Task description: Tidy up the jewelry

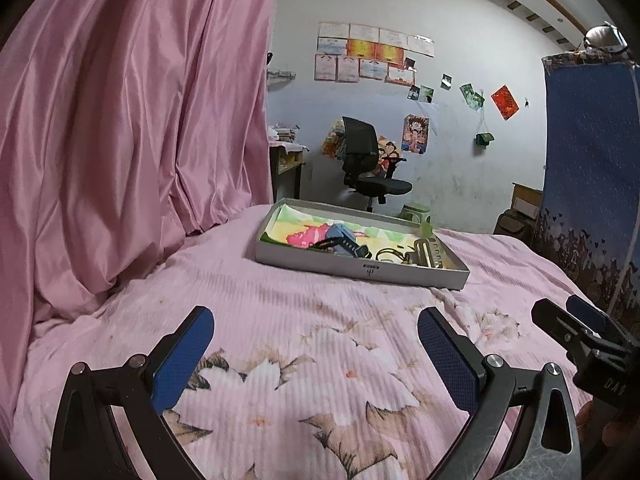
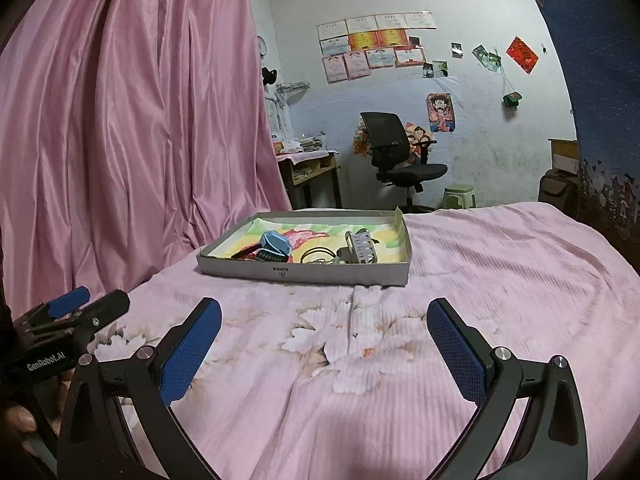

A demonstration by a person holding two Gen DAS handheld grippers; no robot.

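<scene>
A shallow grey box lies on the pink floral bedspread. Inside it I see a blue watch, a dark ring-shaped bracelet, a pale metal clip-like piece and a colourful lining. My left gripper hovers open over the bedspread, short of the box, nothing between its fingers. My right gripper is likewise open and empty, a little before the box. Each gripper shows at the edge of the other's view.
A pink curtain hangs along the left. Beyond the bed stand a black office chair, a small desk and a green stool. A blue patterned cloth hangs at the right.
</scene>
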